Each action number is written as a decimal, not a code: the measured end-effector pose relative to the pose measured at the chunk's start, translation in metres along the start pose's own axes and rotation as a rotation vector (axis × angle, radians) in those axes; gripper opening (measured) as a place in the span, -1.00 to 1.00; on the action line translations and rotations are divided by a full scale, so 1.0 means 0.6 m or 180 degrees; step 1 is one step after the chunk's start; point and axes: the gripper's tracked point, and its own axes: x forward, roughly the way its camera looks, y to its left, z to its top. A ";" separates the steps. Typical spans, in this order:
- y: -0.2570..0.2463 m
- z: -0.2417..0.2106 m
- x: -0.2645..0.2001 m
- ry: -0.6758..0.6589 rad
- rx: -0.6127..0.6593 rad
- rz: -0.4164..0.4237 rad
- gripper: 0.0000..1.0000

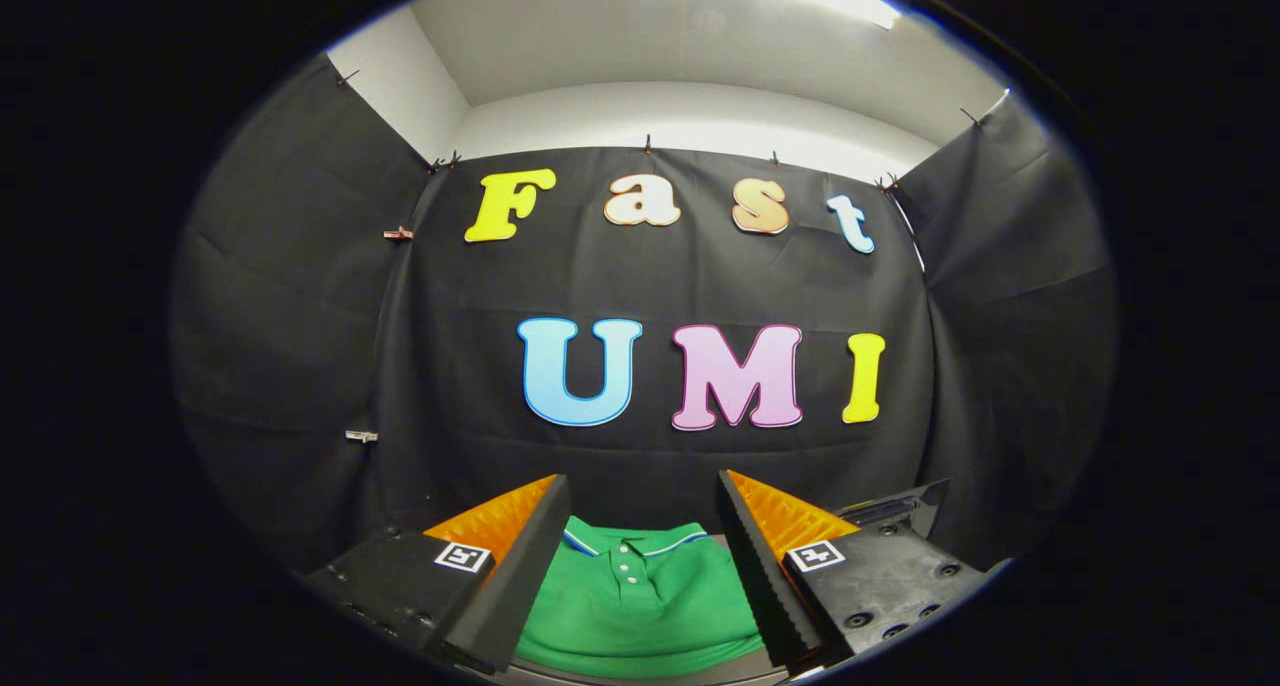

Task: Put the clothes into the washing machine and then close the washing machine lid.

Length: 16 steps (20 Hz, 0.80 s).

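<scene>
Gripper view: green polo shirt lies between the spread tongs.

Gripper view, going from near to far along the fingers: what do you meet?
Open gripper, fingers spread apart → green polo shirt lying between them → black cloth wall beyond → white room wall above it.

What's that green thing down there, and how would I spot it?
Start at the black cloth wall and look down to the open gripper. Between its jaws, untouched, lies a folded green polo shirt. Its white-striped collar and white buttons mark it out.
</scene>
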 end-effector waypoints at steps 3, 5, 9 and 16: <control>0.007 0.006 0.002 -0.0017 -0.0004 0.0018 0.84; 0.013 0.006 0.003 0.0003 -0.0015 0.0060 0.83; 0.009 -0.002 0.017 0.0184 0.0074 0.0018 0.84; 0.003 -0.043 0.042 0.0524 0.0063 -0.0004 0.84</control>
